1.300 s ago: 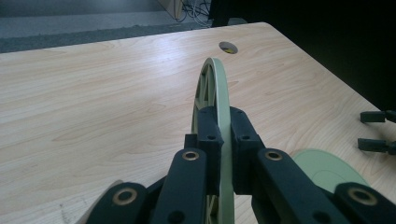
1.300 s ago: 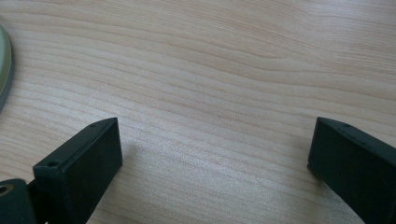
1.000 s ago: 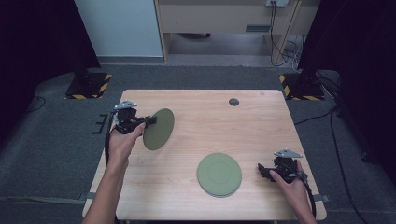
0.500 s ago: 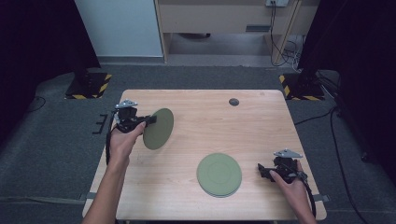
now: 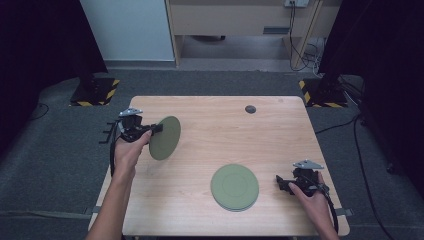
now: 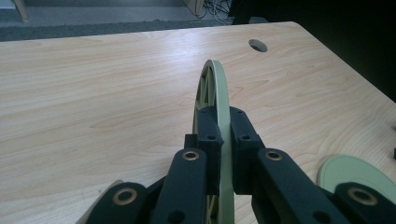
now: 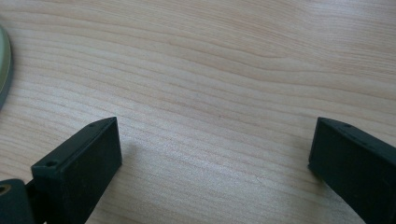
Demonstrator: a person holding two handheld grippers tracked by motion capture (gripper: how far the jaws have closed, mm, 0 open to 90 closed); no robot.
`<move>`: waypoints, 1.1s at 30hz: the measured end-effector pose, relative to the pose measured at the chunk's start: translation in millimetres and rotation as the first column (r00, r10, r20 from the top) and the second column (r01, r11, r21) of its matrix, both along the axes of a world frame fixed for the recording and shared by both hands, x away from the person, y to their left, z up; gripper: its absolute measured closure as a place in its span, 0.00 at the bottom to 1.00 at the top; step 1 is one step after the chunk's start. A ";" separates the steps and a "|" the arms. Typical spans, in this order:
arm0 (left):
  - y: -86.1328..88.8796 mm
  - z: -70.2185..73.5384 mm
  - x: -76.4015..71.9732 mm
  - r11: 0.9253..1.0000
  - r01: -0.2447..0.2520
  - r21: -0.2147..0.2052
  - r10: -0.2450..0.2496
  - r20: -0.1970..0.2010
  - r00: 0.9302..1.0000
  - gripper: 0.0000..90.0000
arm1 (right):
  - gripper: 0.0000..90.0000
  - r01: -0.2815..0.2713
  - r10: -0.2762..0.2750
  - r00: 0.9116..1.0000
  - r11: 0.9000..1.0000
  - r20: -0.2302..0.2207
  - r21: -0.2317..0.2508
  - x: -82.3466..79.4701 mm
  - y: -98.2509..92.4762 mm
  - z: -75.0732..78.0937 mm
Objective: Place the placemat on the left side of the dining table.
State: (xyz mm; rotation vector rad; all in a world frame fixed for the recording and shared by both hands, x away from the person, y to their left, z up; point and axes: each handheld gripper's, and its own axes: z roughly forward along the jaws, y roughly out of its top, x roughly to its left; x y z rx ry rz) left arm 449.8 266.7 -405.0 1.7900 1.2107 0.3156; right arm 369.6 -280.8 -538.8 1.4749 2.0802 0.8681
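Note:
My left gripper (image 5: pixel 156 129) is shut on the rim of a green plate (image 5: pixel 165 138), held up on edge above the table's left side. In the left gripper view the plate (image 6: pixel 215 88) stands edge-on between the two black jaws, gripper midpoint (image 6: pixel 224 140). A stack of green plates (image 5: pixel 234 187) lies flat near the front middle of the table; its edge appears as the flat plates (image 6: pixel 357 170) and again as the flat plates (image 7: pixel 3 65). My right gripper (image 5: pixel 281 182) rests just right of that stack, open, with bare wood between its jaws (image 7: pixel 212 154).
The wooden table (image 5: pixel 215 125) has a round cable hole (image 5: pixel 250 109) near its far edge. Black stands with yellow-striped bases (image 5: pixel 95 92) sit on the grey floor beyond both far corners. A cabinet and cables lie behind.

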 end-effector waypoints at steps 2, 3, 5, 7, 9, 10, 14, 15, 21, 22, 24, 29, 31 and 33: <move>2.5 -1.0 0.0 1.000 -0.005 -0.003 0.005 -0.002 1.000 0.95 | 0.03 0.000 0.000 1.000 1.000 0.000 0.000 0.0 0.0 0.0; 3.6 -1.3 -0.2 1.000 -0.005 0.001 0.005 -0.003 1.000 0.95 | 0.03 0.000 0.000 1.000 1.000 0.000 0.000 0.0 0.0 0.0; 4.8 -2.0 -0.6 1.000 -0.006 0.000 0.006 -0.004 1.000 0.95 | 0.03 0.000 0.000 1.000 1.000 0.000 0.000 0.0 0.0 0.0; 6.2 -2.4 -0.8 1.000 -0.006 0.000 0.006 -0.004 1.000 0.95 | 0.03 0.000 0.000 1.000 1.000 0.000 0.001 0.0 0.0 0.0; 7.6 -3.4 -0.8 1.000 -0.009 -0.004 0.009 -0.004 1.000 0.95 | 0.03 0.000 0.000 1.000 1.000 0.000 0.000 0.0 0.0 0.0; 8.4 -4.0 -0.8 1.000 -0.011 -0.004 0.011 -0.005 1.000 0.95 | 0.03 0.000 0.000 1.000 1.000 0.000 0.001 0.0 0.1 0.0; 11.7 -8.5 -0.9 1.000 -0.017 -0.004 0.017 -0.015 1.000 0.95 | 0.03 0.000 0.000 1.000 1.000 0.000 0.000 0.0 0.0 0.0; 12.5 -9.5 -0.9 1.000 -0.019 -0.004 0.019 -0.017 1.000 0.95 | 0.03 0.000 0.000 1.000 1.000 0.000 0.000 0.0 0.0 0.0; 23.0 -16.8 -1.0 0.999 -0.050 -0.019 0.050 -0.023 0.998 0.95 | 0.03 0.000 0.000 1.000 1.000 0.000 0.000 0.0 0.0 0.0; 25.4 -17.7 -1.2 0.998 -0.058 -0.022 0.057 -0.022 0.998 0.95 | 0.03 0.000 0.000 1.000 1.000 0.000 0.000 0.0 0.0 0.0; 31.2 -20.7 -1.9 0.996 -0.084 -0.029 0.084 -0.021 0.996 0.95 | 0.03 0.001 -0.001 1.000 1.000 0.000 0.001 0.0 0.1 0.0; 49.0 -29.4 -4.6 0.990 -0.136 -0.034 0.135 -0.031 0.990 0.95 | 0.03 0.005 -0.005 1.000 1.000 -0.001 0.001 -0.3 0.5 0.0; 53.6 -32.3 -5.5 0.989 -0.145 -0.038 0.144 -0.035 0.989 0.95 | 0.03 0.005 -0.005 1.000 1.000 -0.001 0.001 -0.3 0.5 0.0; 57.8 -35.2 -6.0 0.987 -0.155 -0.037 0.153 -0.037 0.987 0.95 | 0.03 0.005 -0.005 1.000 1.000 -0.001 0.001 -0.2 0.6 0.0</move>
